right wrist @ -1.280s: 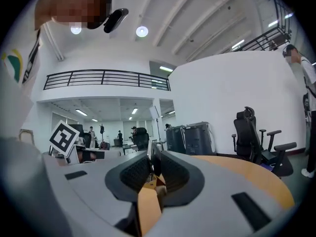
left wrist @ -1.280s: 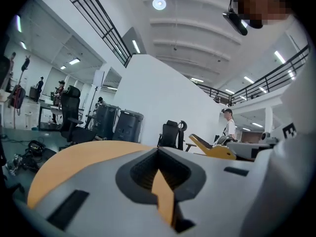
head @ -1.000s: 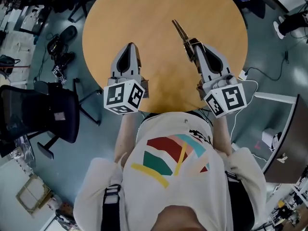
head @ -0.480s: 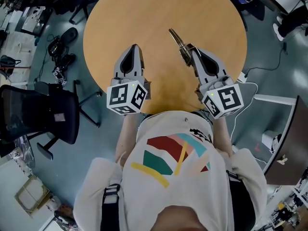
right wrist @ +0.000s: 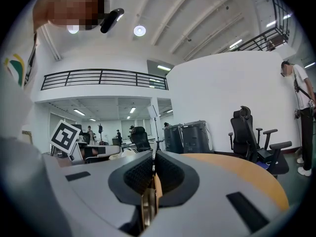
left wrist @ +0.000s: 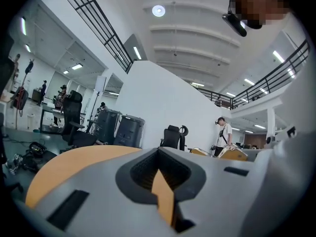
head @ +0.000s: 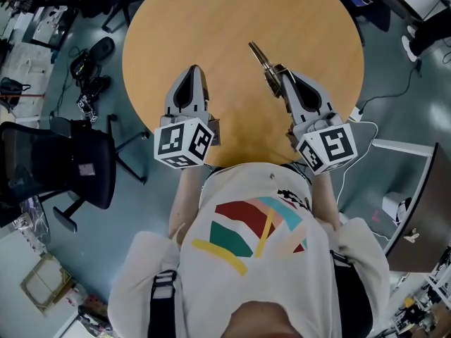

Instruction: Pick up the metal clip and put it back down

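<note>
Round wooden table [head: 211, 27] in a large, bright hall, with a black office chair [head: 63, 164] on the floor at the left. Over the near right part of the table, the right tool [head: 277, 74], closed tightly on the metal clip [head: 259, 53]. In the right gripper view, only a thin brass-coloured edge, pinched between the dark pads. In the head view, the far end sticking out past the tips toward the middle of the table. Not possible to tell whether this free end touches the wood or hangs just above it.

Left tool [head: 192, 72] near the table's edge, well apart from the clip, jaws together and holding nothing; only a slice of table showing through the hollow behind the tips.

Judged step: the holding part, with the clip already gripped and the putting down not yet done. Probably needed next: lower the right tool until the clip lies flat on the table, then open the jaws slowly and pull straight back, so as not to drag the clip along. Most likely no role for the left tool.
</note>
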Motion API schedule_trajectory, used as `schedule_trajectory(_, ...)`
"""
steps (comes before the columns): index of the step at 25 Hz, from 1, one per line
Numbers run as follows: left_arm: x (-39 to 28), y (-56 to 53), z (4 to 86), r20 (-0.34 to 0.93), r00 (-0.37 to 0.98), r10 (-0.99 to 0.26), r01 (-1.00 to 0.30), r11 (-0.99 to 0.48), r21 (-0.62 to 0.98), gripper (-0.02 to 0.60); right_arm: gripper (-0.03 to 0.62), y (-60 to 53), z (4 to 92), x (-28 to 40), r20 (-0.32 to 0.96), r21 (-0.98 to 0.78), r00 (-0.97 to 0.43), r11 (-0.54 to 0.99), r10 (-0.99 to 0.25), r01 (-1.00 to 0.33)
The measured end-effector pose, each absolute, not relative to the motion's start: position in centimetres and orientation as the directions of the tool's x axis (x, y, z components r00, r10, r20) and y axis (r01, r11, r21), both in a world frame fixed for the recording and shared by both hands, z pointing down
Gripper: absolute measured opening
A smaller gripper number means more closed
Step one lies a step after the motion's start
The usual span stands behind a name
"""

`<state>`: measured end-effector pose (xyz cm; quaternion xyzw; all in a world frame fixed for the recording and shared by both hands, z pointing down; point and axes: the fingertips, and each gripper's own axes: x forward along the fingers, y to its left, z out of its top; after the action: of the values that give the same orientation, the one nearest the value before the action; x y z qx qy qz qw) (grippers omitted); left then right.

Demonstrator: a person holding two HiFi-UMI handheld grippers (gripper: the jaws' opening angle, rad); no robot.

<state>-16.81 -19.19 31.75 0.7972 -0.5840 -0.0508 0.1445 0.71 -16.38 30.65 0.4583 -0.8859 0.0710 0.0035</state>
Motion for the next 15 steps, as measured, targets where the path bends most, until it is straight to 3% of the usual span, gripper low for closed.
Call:
schedule_trajectory(7, -15.5, -20.5, 33.2, 0.109, 0.354, -0.929, -0.899, -0.306, 0.314, 0.043, 0.014, -18.6, 32.0, 1.5, 0.1, -0.11, -0.543, 0.533, -0.834, -0.839)
schedule_trajectory(15, -11.3, -23.9, 36.9, 0.167, 0.443, -0.881, -0.865, -0.371, 0.339, 0.043, 0.014, -25.4, 38.9, 6.8, 0.234, -0.08, -0.406, 0.399, -0.883, -0.914)
